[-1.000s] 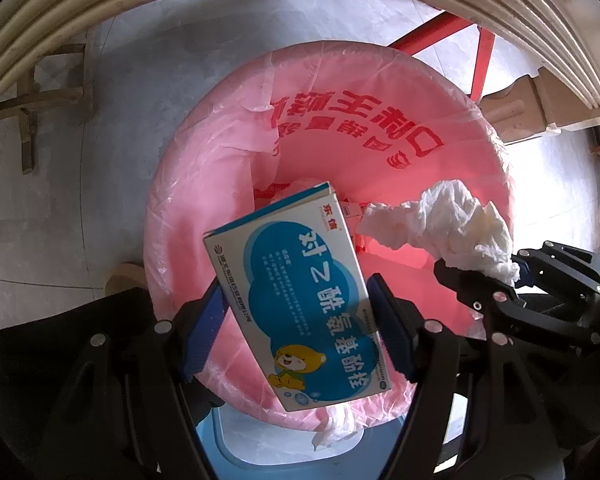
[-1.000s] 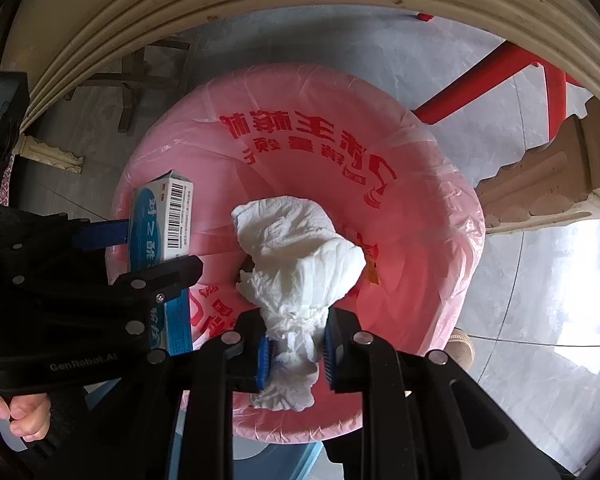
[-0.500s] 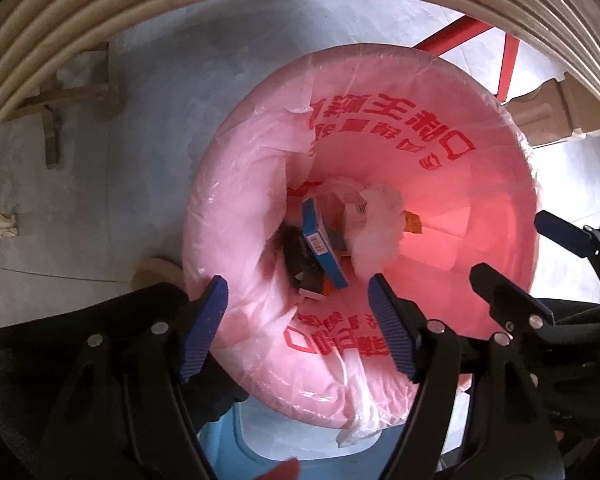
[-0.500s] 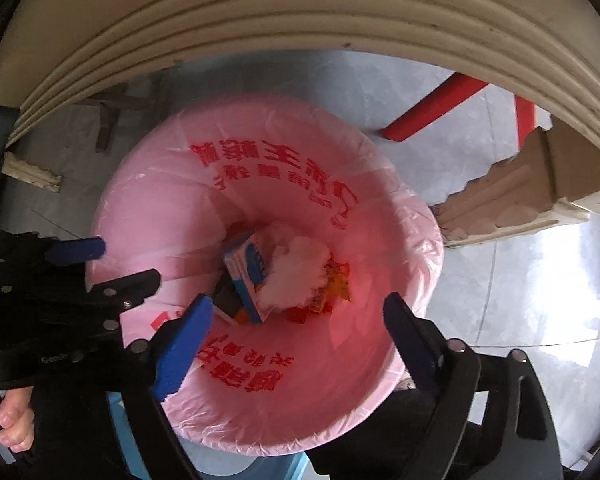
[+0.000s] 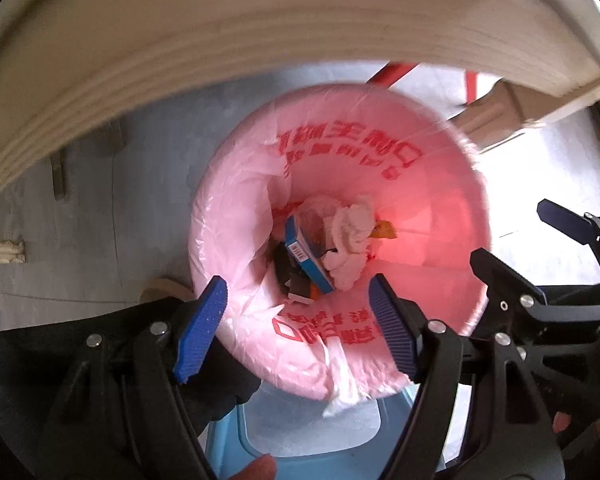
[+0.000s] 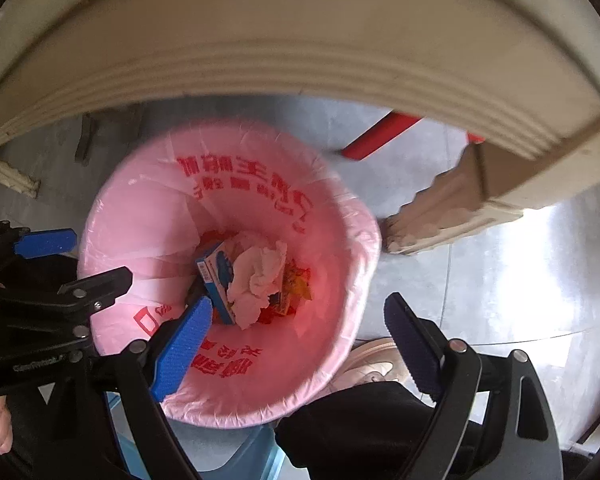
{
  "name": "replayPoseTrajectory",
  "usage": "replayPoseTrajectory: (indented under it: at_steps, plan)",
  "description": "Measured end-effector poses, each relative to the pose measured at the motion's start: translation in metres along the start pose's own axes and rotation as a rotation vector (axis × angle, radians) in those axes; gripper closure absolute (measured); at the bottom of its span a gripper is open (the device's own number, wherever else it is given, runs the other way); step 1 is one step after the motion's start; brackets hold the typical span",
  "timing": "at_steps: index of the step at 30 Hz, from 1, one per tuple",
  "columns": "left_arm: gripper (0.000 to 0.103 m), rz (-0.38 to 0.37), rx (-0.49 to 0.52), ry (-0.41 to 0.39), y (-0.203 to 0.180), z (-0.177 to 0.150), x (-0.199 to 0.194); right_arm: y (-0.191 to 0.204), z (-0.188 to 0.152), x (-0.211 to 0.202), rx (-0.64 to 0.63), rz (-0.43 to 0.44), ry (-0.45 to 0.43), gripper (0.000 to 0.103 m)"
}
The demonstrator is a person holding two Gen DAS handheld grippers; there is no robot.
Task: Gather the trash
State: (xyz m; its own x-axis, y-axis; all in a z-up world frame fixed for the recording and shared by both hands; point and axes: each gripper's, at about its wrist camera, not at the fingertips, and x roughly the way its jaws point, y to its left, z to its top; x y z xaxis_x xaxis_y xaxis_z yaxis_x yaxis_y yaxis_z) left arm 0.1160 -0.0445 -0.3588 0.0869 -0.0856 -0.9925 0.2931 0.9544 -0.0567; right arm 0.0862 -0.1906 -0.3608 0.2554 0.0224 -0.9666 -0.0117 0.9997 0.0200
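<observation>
From the left wrist I see my left gripper [image 5: 296, 320] spread wide with nothing between its blue pads, hanging over the near rim of the pink-lined bin [image 5: 236, 240]. The blue box [image 5: 306, 258] and the crumpled tissue [image 5: 350, 236] lie together at the bottom of the bin, touching, among other scraps. The table edge [image 5: 220, 52] curves close above the bin's far rim — little room that way. My right gripper [image 5: 540, 264] stands at the bin's right side. Just below the bin sits a blue plastic stool [image 5: 312, 432].

From the right wrist, my right gripper [image 6: 300, 340] is also wide apart and holds nothing; one pad sits over the bin's inside, the other outside its rim [image 6: 364, 280]. The box [image 6: 220, 276] leans against the tissue [image 6: 260, 276] down in the bag. A carved table leg [image 6: 440, 212] and a red frame [image 6: 376, 136] stand just past the bin — gray floor [image 6: 500, 280] lies open to the right. My left gripper [image 6: 72, 256] crowds the bin's left edge.
</observation>
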Motion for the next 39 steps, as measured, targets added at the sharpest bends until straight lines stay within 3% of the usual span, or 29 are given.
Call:
replayPoseTrajectory:
  at_steps: [4,6,13,15,20,25,32,39]
  plan:
    - [0.030,-0.005,0.005,-0.129,-0.002,-0.007,-0.048,-0.004,-0.006,-0.048,0.024,-0.065,-0.133,0.017]
    - [0.023,0.007,0.008,-0.221,-0.004,-0.011,-0.081,-0.005,-0.008,-0.072,0.037,-0.090,-0.203,0.017]
    - [0.019,0.012,0.009,-0.453,-0.008,-0.024,-0.177,0.000,-0.004,-0.176,0.085,-0.122,-0.455,0.012]
    - [0.006,0.040,-0.002,-0.504,-0.008,-0.028,-0.204,0.001,-0.002,-0.200,0.094,-0.135,-0.509,0.012]
    - [0.006,0.125,-0.059,-0.569,-0.003,-0.035,-0.244,0.002,-0.006,-0.261,0.129,-0.107,-0.659,0.007]
    - [0.006,0.175,-0.101,-0.607,0.001,-0.041,-0.264,0.014,-0.011,-0.297,0.127,-0.107,-0.744,0.007]
    - [0.006,0.146,-0.117,-0.650,0.005,-0.057,-0.290,0.022,-0.021,-0.330,0.152,-0.079,-0.808,0.007]
    - [0.006,0.103,-0.151,-0.684,0.012,-0.066,-0.306,0.021,-0.025,-0.334,0.182,-0.057,-0.801,0.007]
